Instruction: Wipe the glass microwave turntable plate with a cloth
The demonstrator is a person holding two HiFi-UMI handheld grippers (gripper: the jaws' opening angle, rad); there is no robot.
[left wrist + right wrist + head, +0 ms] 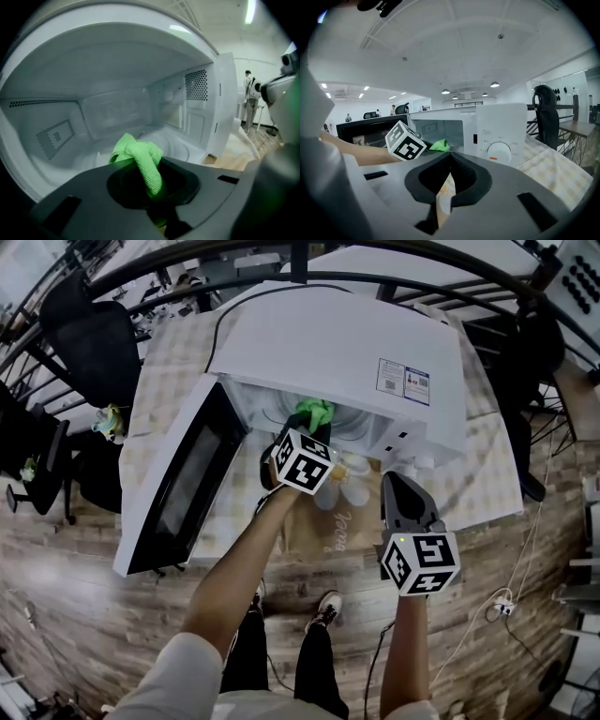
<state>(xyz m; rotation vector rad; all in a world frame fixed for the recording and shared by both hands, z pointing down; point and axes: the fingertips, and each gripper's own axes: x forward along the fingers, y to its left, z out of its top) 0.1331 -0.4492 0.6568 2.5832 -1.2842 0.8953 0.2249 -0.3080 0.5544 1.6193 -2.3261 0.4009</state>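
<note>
Glass turntable plate [183, 146] lies on the floor of a white microwave's [337, 352] cavity, with its curved rim showing pale in the left gripper view. The microwave stands on a table [492, 479] under a checked covering, and its door [178, 488] is swung wide open to the person's left.

The left tongs [151, 185] reach into the cavity. They are pinching a bright green cloth [139, 157], whose bunched end sticks out past the tips and over the plate. The body of the tongs hides the spot beneath, so it cannot be told whether the cloth touches the glass.

In the head view, the left tongs [302, 432] sit at the mouth of the microwave, with the green cloth [316, 412] just beyond.

The right tongs [394, 482] are held outside the microwave, in front of its control panel and well apart from the plate. In the right gripper view, these tongs [450, 157] are pressed together at the tips with nothing between them. The round dial [499, 152] stands to the right, with the green cloth [439, 146] behind.
</note>
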